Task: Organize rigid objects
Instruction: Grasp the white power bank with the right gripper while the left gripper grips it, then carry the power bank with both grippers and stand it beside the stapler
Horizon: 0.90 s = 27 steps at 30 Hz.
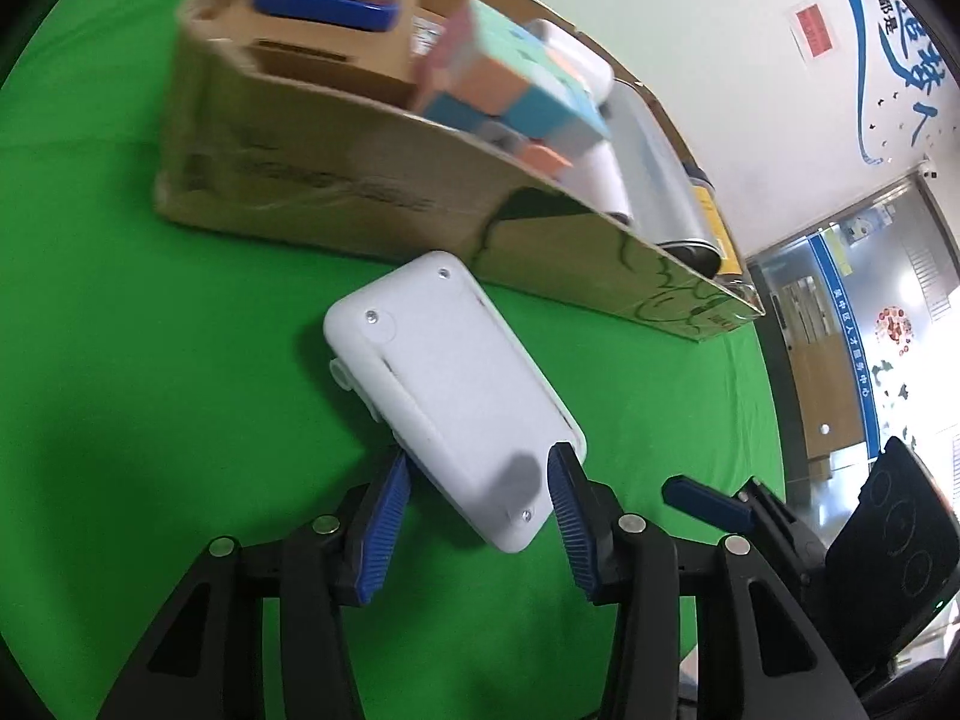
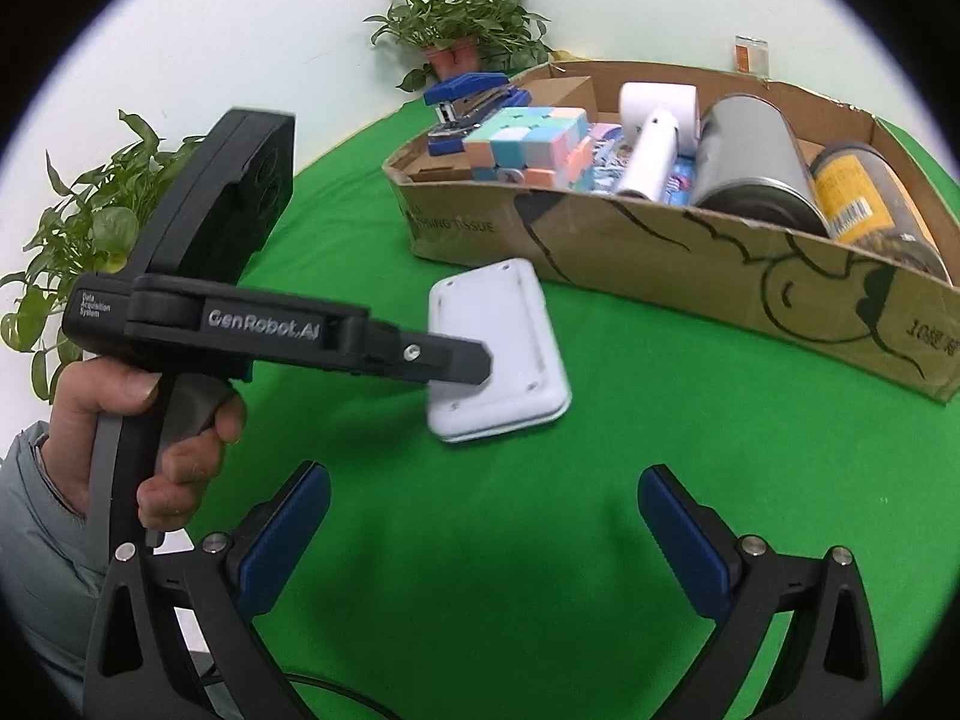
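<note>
Blue-padded left gripper (image 1: 480,498) pinches the white plastic case's (image 1: 450,384) near end on the green counter (image 1: 150,330), beside the cardboard box (image 2: 660,252); right gripper (image 2: 483,531) hangs spread, empty. Potted plants (image 2: 462,18) line the white wall.

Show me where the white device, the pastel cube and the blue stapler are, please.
white device (image 1: 450,372), left wrist view, middle of its flat back.
pastel cube (image 2: 528,144), right wrist view, its front face.
blue stapler (image 2: 474,97), right wrist view, its top arm.
</note>
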{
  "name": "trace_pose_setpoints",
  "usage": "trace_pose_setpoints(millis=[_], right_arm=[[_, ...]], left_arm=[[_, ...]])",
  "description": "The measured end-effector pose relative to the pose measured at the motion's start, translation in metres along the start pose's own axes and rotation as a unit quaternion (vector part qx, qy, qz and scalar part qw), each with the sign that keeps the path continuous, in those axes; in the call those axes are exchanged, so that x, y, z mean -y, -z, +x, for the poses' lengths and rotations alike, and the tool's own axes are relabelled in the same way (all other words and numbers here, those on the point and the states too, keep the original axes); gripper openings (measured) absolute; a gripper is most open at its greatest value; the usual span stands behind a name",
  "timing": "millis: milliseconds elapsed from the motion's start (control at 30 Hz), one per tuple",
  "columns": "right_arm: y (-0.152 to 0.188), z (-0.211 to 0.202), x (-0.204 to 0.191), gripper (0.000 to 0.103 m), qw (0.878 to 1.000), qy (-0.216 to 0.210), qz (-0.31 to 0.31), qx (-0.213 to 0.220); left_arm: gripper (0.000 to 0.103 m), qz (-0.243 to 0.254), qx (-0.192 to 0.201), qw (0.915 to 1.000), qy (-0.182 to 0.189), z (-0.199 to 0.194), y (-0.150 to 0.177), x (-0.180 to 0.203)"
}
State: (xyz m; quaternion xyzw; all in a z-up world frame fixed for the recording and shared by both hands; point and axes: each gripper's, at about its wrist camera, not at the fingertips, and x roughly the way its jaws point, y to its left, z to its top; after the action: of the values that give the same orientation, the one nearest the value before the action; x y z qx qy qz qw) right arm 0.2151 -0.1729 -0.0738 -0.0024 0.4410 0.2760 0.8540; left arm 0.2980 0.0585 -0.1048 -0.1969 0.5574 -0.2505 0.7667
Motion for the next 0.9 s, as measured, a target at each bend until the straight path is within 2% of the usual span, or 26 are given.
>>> trace_pose_setpoints(millis=[100,167,267,367,467,567,600,733,833,900], right_arm=[[-0.001,-0.005,0.006,0.102,1.0,0.012,-0.005,0.003],[-0.006,-0.004,0.008,0.102,0.999,0.027,-0.021,0.002],[-0.019,0.012,0.009,0.102,0.998,0.04,-0.05,-0.018],[-0.031,0.029,0.004,0.102,0.995,0.036,-0.089,-0.025],[-0.038,0.048,-0.001,0.099,0.994,0.026,-0.102,-0.036],[-0.041,0.062,0.001,0.08,0.994,0.037,-0.086,-0.055],[-0.04,0.065,0.003,0.067,0.994,0.035,-0.08,-0.063],[-0.032,0.062,0.0,0.066,0.996,0.029,-0.054,-0.06],[-0.024,0.057,-0.005,0.065,0.998,0.003,-0.019,-0.059],[-0.022,0.056,-0.004,0.065,0.998,-0.015,0.018,-0.06]], left_arm=[[0.045,-0.019,-0.002,0.9995,0.025,0.004,-0.001,-0.001],[0.045,-0.028,0.002,0.9993,0.023,0.003,0.0,-0.004],[0.061,-0.041,0.026,0.9987,0.016,-0.009,0.005,-0.01],[0.068,-0.058,0.039,0.9975,0.008,-0.018,0.007,-0.017],[0.068,-0.066,0.043,0.9968,0.009,-0.023,0.006,-0.023],[0.068,-0.061,0.042,0.9972,0.005,-0.026,0.008,-0.021],[0.068,-0.061,0.042,0.9973,0.008,-0.025,0.009,-0.02],[0.068,-0.058,0.043,0.9972,0.021,-0.021,0.013,-0.019],[0.065,-0.052,0.038,0.9976,0.026,-0.019,0.018,-0.017],[0.049,-0.048,0.04,0.998,0.013,-0.019,0.021,-0.014]])
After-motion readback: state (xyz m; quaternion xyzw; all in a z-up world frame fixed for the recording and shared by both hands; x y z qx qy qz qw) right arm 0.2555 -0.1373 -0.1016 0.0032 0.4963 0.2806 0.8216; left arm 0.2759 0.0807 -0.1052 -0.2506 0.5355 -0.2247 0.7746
